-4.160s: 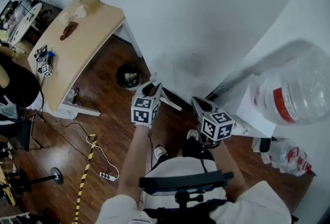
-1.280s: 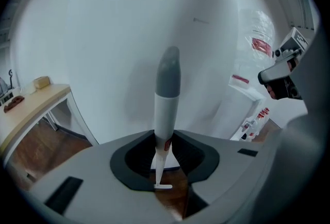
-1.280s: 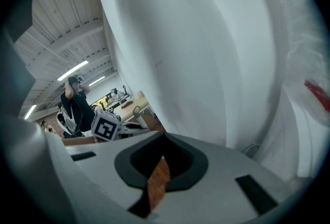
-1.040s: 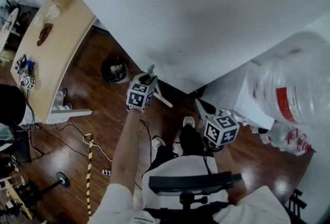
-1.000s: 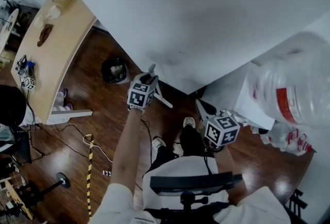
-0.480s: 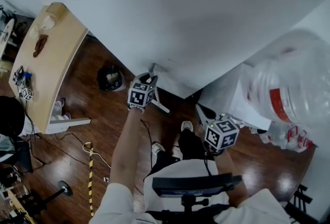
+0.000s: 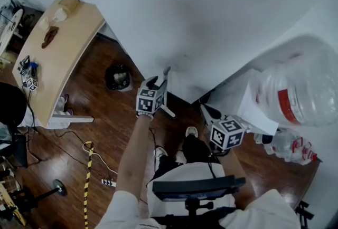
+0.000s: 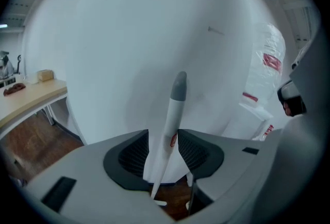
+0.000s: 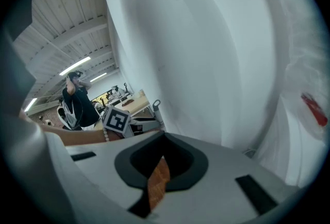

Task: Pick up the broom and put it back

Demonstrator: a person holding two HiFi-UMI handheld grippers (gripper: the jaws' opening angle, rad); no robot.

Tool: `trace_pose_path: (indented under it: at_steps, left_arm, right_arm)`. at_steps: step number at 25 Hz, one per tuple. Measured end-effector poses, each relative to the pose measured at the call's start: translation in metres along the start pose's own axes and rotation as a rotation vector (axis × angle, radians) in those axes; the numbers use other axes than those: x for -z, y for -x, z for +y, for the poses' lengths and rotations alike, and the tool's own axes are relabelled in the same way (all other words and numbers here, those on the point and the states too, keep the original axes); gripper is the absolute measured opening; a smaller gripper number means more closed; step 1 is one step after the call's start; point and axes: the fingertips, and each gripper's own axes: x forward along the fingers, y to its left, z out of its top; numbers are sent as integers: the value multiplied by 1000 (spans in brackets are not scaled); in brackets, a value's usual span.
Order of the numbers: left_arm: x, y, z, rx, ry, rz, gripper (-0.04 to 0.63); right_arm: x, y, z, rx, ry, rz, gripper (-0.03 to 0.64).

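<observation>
The left gripper (image 7: 160,79) has its jaws opening around the broom handle (image 8: 175,109), which leans on the white wall (image 8: 129,37) at twelve o'clock, so the put-back looks nearly finished; the right gripper (image 9: 161,166) has its jaws together, empty.

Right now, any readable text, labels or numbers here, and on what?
None readable.
Red band on the large clear plastic water jug: print blurred.
Small red sticker on the white broom handle: too small.
Black-and-white cubes on the left hand-held gripper, jaws opening around that handle, and the right hand-held gripper: marker patterns, no letters.
</observation>
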Motion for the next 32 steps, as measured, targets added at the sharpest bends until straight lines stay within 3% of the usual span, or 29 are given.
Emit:
trace_pose_path:
  at_steps: [3,9,16,20,24,26,28,32]
  left_arm:
    - [1,0,-3,7,-38,26,181]
    - [-21,28,-13,3,-7,-65,181]
    - [5,90,-26,29,5,-105,181]
    - [29,117,-36,49,26,-110,181]
    - [46,143,-37,45,56,-127,179]
    - [47,160,-38,55,78,-157,145]
    - [49,179,-42,71,102,-190,21]
    - [56,204,-58,98,97,-215,2]
  right_arm:
    - [1,3,26,-14,31,-5,17]
    - [18,21,43,4,47,3,17]
    - [35,41,57,83,33,-54,17]
    - [38,39,19,173,-7,-69,17]
    - [27,47,10,193,-23,-82,18]
    - [30,50,22,196,-18,-92,18]
    - [42,51,27,212,-23,-94,18]
    - [53,58,23,220,-74,-104,17]
